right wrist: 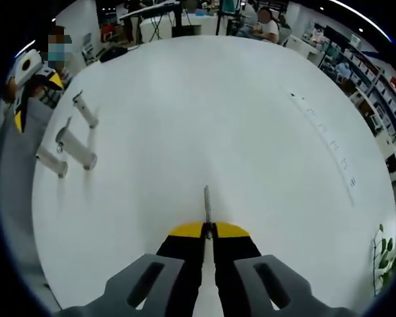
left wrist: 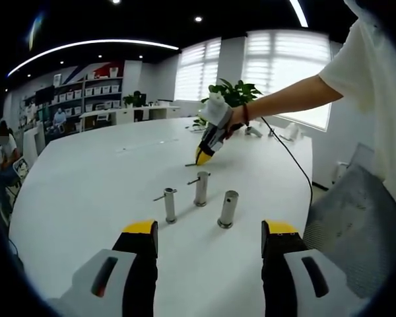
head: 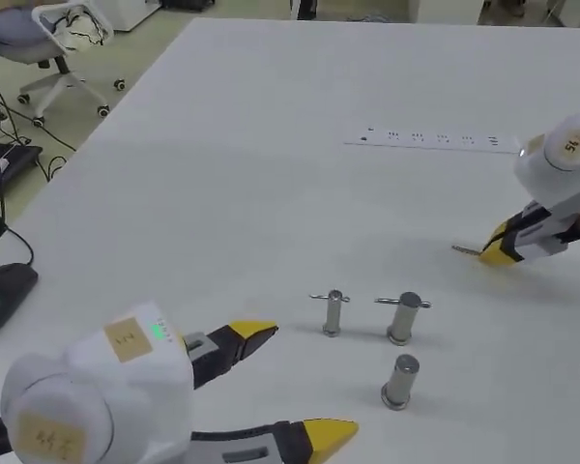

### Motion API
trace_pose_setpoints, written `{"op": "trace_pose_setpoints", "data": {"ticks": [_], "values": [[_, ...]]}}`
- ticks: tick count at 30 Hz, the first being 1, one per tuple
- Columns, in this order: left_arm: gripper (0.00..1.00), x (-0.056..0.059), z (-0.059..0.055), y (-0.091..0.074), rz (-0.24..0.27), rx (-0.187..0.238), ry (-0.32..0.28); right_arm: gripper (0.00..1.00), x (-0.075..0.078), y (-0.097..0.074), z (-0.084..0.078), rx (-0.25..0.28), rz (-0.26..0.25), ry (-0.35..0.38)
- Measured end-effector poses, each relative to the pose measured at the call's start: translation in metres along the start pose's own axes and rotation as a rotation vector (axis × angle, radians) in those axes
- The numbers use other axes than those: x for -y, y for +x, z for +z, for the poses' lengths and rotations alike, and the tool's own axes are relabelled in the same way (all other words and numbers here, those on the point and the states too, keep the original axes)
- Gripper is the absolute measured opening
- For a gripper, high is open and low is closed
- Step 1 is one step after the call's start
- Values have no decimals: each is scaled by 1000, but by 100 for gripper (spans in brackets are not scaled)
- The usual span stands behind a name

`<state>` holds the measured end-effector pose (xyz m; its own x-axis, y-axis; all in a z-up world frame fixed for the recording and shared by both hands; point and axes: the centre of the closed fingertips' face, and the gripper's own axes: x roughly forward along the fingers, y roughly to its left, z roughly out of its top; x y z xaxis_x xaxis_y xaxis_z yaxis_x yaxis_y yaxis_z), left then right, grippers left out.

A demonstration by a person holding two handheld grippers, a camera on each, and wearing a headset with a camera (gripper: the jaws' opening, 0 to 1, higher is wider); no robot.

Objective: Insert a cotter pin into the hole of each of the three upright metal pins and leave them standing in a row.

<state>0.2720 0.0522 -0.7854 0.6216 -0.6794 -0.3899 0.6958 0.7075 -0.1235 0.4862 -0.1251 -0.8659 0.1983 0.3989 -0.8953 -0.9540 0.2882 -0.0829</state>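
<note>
Three upright metal pins stand on the white table (head: 271, 174). Cotter pins cross the tops of the left pin (head: 332, 314) and the right pin (head: 403, 319). In front of them a third pin (head: 400, 380) stands bare. My left gripper (head: 295, 384) is open near the table's front, left of the pins, with nothing between its jaws. In the left gripper view the pins (left wrist: 200, 189) stand just beyond the open left gripper (left wrist: 211, 231). Off to the right, my right gripper (head: 503, 246) is shut on a cotter pin (head: 464, 250), which sticks out ahead of the yellow tips (right wrist: 207, 201).
A white power strip (head: 435, 140) lies flat at the back right of the table. A black object (head: 0, 290) sits at the left edge. An office chair (head: 58, 48) and cables stand on the floor beyond the left side.
</note>
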Motion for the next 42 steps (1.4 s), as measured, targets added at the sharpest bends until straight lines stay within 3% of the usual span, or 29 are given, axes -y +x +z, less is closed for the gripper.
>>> {"op": "trace_pose_setpoints", "data": {"ticks": [7, 18, 28, 37, 42], "values": [[63, 2, 0, 0, -7, -8, 6, 4, -1, 0, 0, -36, -13, -65], [62, 3, 1, 3, -22, -20, 11, 3, 0, -2, -2, -64, -43, -88], [62, 3, 3, 4, -36, -26, 5, 3, -5, -15, -2, -49, -64, -108], [59, 1, 13, 7, -54, -31, -6, 3, -25, -31, 10, 0, -85, -164], [56, 2, 23, 9, -65, -13, -23, 3, -39, -41, 19, 29, -96, -197]]}}
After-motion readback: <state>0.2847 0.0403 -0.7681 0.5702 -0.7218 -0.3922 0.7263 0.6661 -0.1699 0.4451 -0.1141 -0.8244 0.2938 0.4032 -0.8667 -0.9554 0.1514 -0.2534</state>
